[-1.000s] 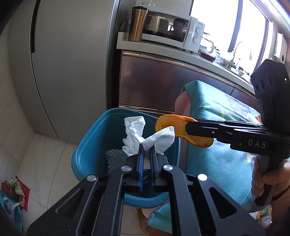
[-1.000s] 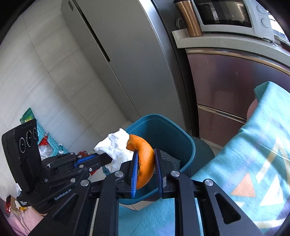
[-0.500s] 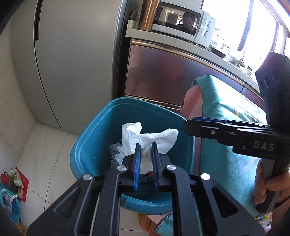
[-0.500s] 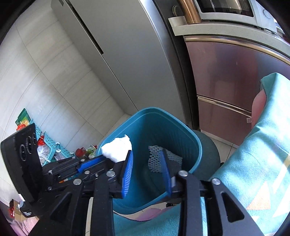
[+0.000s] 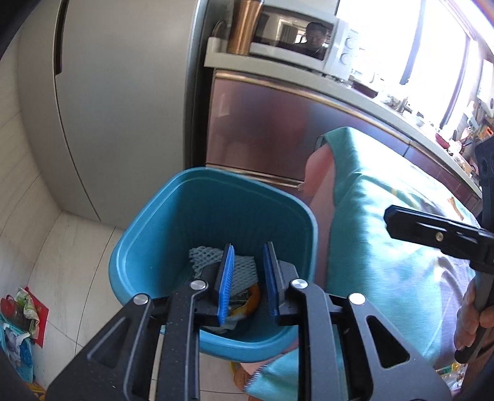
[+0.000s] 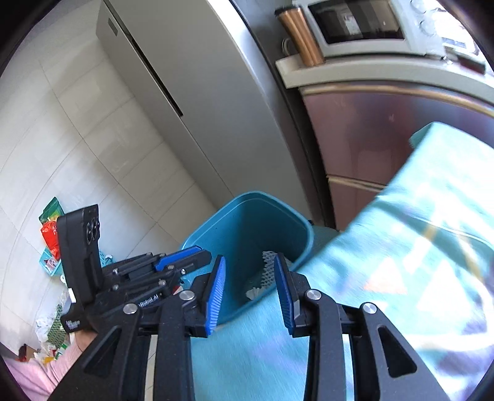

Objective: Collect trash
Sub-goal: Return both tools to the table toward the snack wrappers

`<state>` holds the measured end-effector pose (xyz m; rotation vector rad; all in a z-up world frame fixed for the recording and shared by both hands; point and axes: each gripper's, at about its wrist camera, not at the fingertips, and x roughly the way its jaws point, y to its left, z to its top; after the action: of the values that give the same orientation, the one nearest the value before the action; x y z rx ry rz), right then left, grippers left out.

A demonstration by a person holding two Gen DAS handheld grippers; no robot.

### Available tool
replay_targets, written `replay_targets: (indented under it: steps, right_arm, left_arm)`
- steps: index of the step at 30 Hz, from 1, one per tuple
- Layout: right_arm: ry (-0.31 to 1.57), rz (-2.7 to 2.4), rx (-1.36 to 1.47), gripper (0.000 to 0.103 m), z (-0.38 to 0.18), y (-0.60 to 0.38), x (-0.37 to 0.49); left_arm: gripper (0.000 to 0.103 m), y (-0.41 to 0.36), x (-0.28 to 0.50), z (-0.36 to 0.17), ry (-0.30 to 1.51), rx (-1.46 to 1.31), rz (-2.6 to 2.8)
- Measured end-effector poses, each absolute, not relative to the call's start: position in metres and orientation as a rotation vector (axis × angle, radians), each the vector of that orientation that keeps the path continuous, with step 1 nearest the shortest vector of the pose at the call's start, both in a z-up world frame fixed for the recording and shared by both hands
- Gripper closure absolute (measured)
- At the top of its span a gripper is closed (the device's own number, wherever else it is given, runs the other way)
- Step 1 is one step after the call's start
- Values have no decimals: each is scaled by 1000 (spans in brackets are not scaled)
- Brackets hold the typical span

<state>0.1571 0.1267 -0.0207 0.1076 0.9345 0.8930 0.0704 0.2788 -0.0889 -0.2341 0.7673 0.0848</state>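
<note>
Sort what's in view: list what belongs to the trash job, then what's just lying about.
Job: bin, foam net, orange peel, left gripper (opening, empty), right gripper.
Lying about: microwave, copper tumbler, fridge, teal cloth.

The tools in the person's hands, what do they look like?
Each tool is matte black, built of flat angular bars with round silver bolts. The left tool and right tool end in two fingers faced with ribbed blue pads. A boxy black upright housing rises behind the fingers, and white lettering marks the side.
</note>
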Motion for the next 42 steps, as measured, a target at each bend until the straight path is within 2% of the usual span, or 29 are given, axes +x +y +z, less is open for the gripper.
replay_targets:
  steps: [7,14,29,32,34,36,42]
  right_arm:
    - [852,823,139,70,-3,67,131]
    - [789,687,191,70,9,-11,101]
    - [698,156,300,67,11,-217,18]
    - [701,68,345,66,2,-256,8]
    - [702,21,369,65,-4,-277,2]
    - [714,2,404,57,-11,-292,0]
    - [738,7,446,52,-26,-307,0]
  left_arm:
    - [74,238,67,-65,700,-213,-28]
    - [70,175,72,-47,673,-180,-203]
    - [69,-27,61,-60,749,-74,-689]
    - [65,-65,55,-61,769,-47,-772]
    - [63,-86,54,-64,786,-32,-807]
    - [63,-102,54,-67,807,-32,-839]
    - [59,-136,58,-74,865,-49,-899]
